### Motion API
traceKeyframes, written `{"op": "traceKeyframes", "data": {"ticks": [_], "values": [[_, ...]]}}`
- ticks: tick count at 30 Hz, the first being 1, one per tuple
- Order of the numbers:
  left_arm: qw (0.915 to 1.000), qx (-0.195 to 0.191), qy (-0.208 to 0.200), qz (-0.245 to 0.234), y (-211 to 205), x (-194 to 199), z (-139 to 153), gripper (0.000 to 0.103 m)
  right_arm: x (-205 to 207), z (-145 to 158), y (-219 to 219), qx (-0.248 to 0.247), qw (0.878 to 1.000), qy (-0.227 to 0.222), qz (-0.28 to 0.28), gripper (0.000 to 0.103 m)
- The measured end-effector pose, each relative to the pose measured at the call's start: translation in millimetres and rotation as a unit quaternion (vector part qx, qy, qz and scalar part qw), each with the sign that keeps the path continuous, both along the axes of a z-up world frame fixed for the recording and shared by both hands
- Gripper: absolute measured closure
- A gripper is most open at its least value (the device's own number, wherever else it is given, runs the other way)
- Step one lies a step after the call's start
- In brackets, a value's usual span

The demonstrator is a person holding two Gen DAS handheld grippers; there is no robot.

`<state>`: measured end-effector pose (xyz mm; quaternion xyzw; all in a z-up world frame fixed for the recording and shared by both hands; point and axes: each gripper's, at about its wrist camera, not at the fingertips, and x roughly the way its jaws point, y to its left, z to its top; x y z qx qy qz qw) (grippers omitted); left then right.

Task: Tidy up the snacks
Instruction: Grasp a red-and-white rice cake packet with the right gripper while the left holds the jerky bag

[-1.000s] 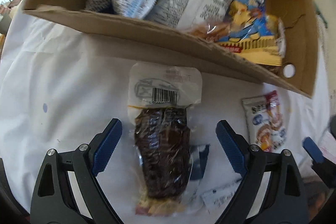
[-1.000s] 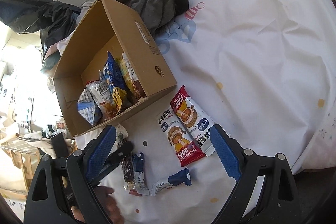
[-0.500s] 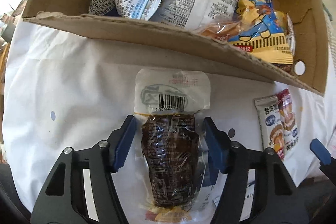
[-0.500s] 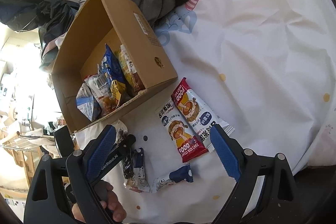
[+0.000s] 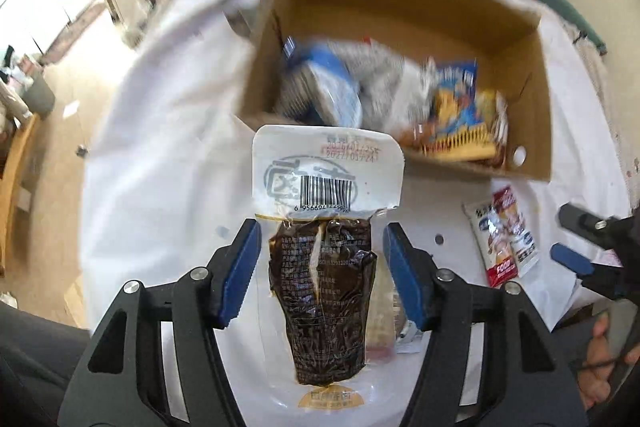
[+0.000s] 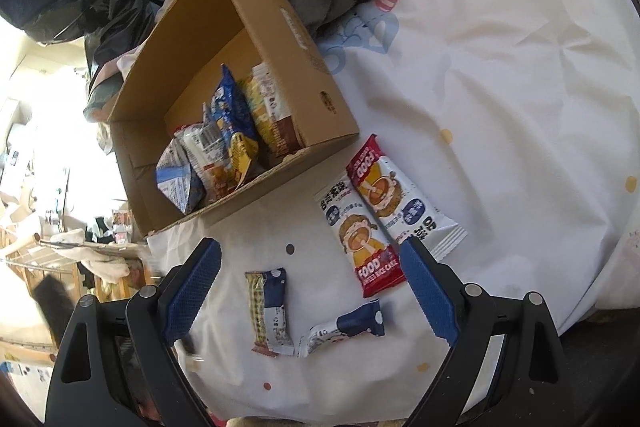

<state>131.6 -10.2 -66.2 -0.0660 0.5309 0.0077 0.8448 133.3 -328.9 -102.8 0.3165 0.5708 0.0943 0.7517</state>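
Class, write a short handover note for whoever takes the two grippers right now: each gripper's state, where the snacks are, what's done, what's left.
Left gripper: jaws just closed on the dark snack pouch, lifted off the sheet in front of the cardboard box.
Right gripper: open, empty, above the sheet.
Done: several snack bags in the box.
Left: drop the pouch in; then two rice cake packs and two small bars on the white sheet.

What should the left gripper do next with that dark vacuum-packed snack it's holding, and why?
Probably carry it forward over the cardboard box and let go. The left gripper has just closed on the dark snack pouch and holds it off the white sheet, just short of the box's near wall, where other snacks already sit.
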Motion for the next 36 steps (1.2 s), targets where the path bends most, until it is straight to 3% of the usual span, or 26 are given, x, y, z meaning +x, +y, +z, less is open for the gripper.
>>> {"op": "traceKeyframes", "data": {"ticks": [5,8,10,12,13,18,22,24,29,31,34,36], "values": [[0.9998,0.007,-0.013,-0.012,19.2,-9.5,23.2,0.044,-8.1,-3.8,3.7,0.009,1.0,0.013,0.015,0.01],[0.9998,0.008,-0.011,-0.011,23.7,-14.0,18.2,0.044,-11.0,-11.0,0.8,-0.013,0.999,0.029,0.01,0.01],[1.0,-0.003,-0.003,-0.004,34.7,-16.1,16.9,0.044,-8.5,-16.4,-0.9,0.004,0.999,0.038,0.009,0.011],[0.9998,-0.017,0.01,0.005,39.3,-19.4,10.3,0.044,-3.8,-23.4,0.5,0.032,0.998,0.05,0.015,0.026],[0.9996,-0.022,0.015,0.007,41.5,-20.3,8.7,0.044,-0.6,-24.7,3.4,0.026,0.998,0.053,0.022,0.028],[0.9986,-0.038,0.022,0.028,50.2,-19.6,4.3,0.044,24.3,-32.4,35.5,-0.083,0.991,0.062,0.086,0.028],[0.9969,-0.061,0.027,0.041,56.0,-22.3,4.0,0.044,31.7,-41.7,62.9,-0.187,0.97,0.066,0.143,0.036],[0.9963,-0.069,0.031,0.041,55.3,-22.5,3.3,0.044,31.6,-48.7,72.8,-0.215,0.96,0.073,0.163,0.039],[0.9954,-0.081,0.033,0.04,54.0,-22.2,5.5,0.044,31.2,-59.0,90.4,-0.243,0.947,0.07,0.197,0.047],[0.9948,-0.087,0.031,0.044,55.7,-22.5,7.3,0.044,31.4,-60.4,95.9,-0.252,0.944,0.065,0.204,0.068],[0.995,-0.083,0.03,0.045,56.4,-21.1,7.8,0.044,28.9,-58.2,99.0,-0.251,0.944,0.055,0.207,0.07],[0.9949,-0.082,0.033,0.049,57.4,-20.4,6.0,0.044,26.2,-50.7,100.8,-0.221,0.952,0.047,0.206,0.07]]}}
